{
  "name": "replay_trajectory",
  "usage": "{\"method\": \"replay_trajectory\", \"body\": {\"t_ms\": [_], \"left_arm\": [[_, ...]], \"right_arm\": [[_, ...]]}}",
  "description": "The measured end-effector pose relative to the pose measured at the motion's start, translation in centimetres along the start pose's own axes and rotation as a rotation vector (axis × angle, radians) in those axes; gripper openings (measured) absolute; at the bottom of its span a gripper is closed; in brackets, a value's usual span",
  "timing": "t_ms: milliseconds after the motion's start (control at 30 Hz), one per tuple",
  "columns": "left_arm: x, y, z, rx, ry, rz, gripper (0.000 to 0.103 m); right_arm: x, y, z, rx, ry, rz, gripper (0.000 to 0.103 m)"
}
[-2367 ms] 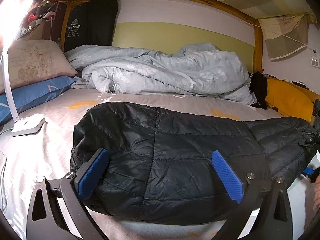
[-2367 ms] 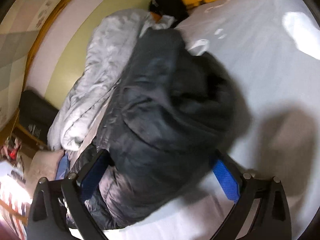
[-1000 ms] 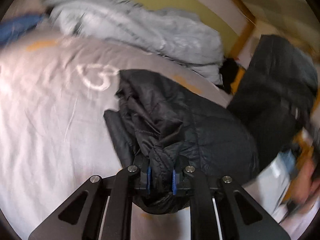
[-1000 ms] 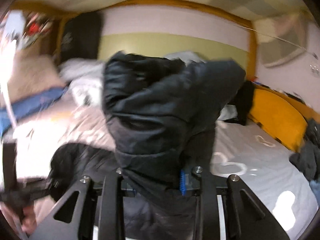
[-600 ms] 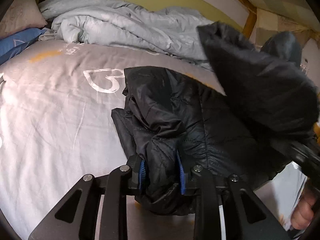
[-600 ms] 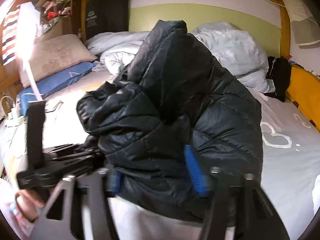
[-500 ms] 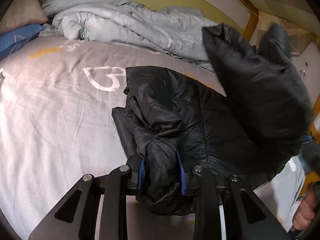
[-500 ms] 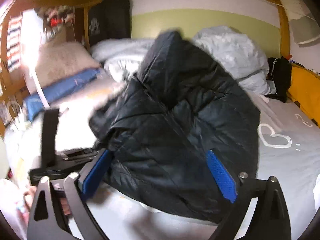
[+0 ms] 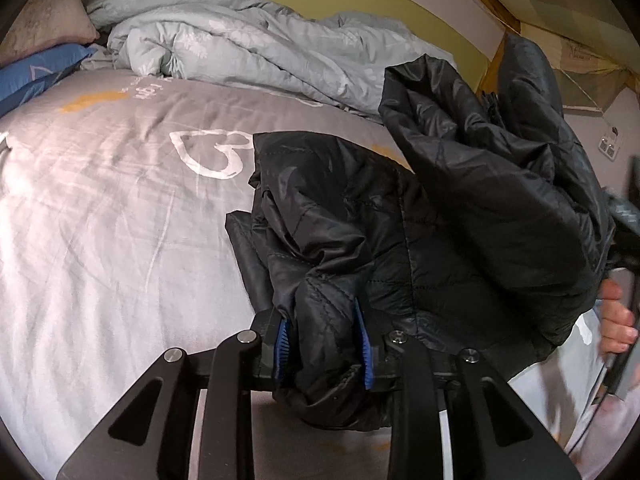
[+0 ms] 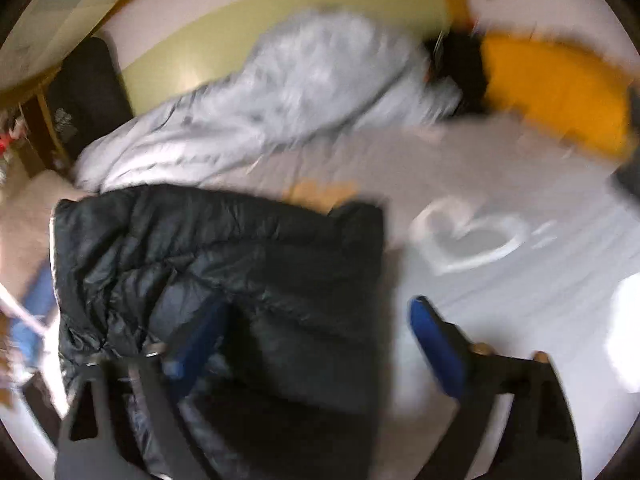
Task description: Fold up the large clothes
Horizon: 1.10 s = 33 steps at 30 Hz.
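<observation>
I am looking at the black padded jacket point(image 9: 420, 240) lying on the bed point(image 9: 100, 220), near its front edge, with a crumpled grey duvet point(image 9: 240, 44) bunched along the far side.

My left tongs point(image 9: 322, 344) are pinching a thick fold at the jacket's near left corner; the blue pads are pressing into the cloth on both sides, so that end is anchored. From there the jacket is running away to the right across the bed, and its right portion is standing up in a loose hump rather than lying flat.

My right tongs point(image 10: 316, 332) are standing wide with the jaws closing, and the view is blurred by motion. In that view the jacket point(image 10: 240, 260) is lying ahead and to the left: the left pad is over the black cloth, the right pad is over bare grey sheet point(image 10: 520, 292), and the jacket's right edge is running between them. Neither pad is pressing on cloth, as far as I am able to tell.

I am judging that the coming move turns on that edge: the right tongs are the nearer ones to it, and the long axis is stretching from one pair of tongs to the other.
</observation>
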State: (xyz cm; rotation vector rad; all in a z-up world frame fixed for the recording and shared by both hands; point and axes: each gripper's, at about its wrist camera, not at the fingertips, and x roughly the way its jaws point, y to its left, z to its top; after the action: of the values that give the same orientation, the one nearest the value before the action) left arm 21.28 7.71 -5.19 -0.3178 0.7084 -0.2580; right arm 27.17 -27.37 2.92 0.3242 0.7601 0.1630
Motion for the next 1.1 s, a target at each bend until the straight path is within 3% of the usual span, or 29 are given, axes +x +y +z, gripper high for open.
{"method": "replay_trajectory", "body": {"t_ms": [67, 100, 233, 333, 433, 500, 567, 633, 733, 833, 900, 967, 1000, 1100], "left_arm": [[0.1, 0.1, 0.0, -0.006, 0.002, -0.001, 0.027], [0.2, 0.1, 0.0, -0.006, 0.003, 0.0, 0.027], [0.1, 0.2, 0.0, -0.011, -0.004, -0.031, 0.028], [-1.3, 0.0, 0.1, 0.007, -0.061, -0.066, 0.03], [-3.9, -0.3, 0.6, 0.048, -0.138, -0.038, 0.046], [-7.1, -0.5, 1.3, 0.079, -0.238, -0.032, 0.054], [-10.2, -0.8, 2.0, 0.084, -0.337, -0.052, 0.073], [-12.5, -1.3, 2.8, 0.074, -0.395, -0.103, 0.077], [-12.7, -3.0, 3.4, 0.093, -0.375, -0.15, 0.083], [-10.4, -4.4, 3.5, 0.176, -0.278, -0.148, 0.098], [-8.1, -4.4, 3.3, 0.188, -0.224, -0.066, 0.098], [-6.2, -4.0, 3.1, 0.149, -0.173, -0.054, 0.098], [-5.2, -3.5, 3.1, 0.122, -0.147, -0.043, 0.099], [-3.7, -1.9, 2.9, 0.048, -0.136, 0.08, 0.099]], "right_arm": [[2.2, 0.0, -0.5, 0.021, 0.085, 0.139, 0.076], [2.5, 0.4, -1.0, -0.001, 0.087, 0.16, 0.076], [2.5, 3.6, -2.5, -0.162, 0.085, 0.172, 0.076], [2.7, 5.2, -3.6, -0.232, 0.091, 0.127, 0.076], [2.2, 5.8, -3.8, -0.259, 0.061, 0.097, 0.076], [1.9, 6.1, -4.0, -0.278, 0.033, 0.065, 0.076], [1.7, 6.2, -4.5, -0.298, 0.012, 0.039, 0.076], [1.7, 7.0, -4.9, -0.328, -0.009, 0.009, 0.077], [1.5, 8.1, -5.3, -0.367, -0.026, -0.01, 0.077], [0.5, 8.4, -5.5, -0.396, -0.035, 0.002, 0.077], [-0.8, 7.5, -5.6, -0.369, -0.046, 0.02, 0.077], [-1.9, 6.2, -5.7, -0.337, -0.063, 0.024, 0.079], [-2.7, 5.3, -5.8, -0.319, -0.086, 0.005, 0.082], [-4.0, 2.4, -5.9, -0.237, -0.128, -0.05, 0.083]]}}
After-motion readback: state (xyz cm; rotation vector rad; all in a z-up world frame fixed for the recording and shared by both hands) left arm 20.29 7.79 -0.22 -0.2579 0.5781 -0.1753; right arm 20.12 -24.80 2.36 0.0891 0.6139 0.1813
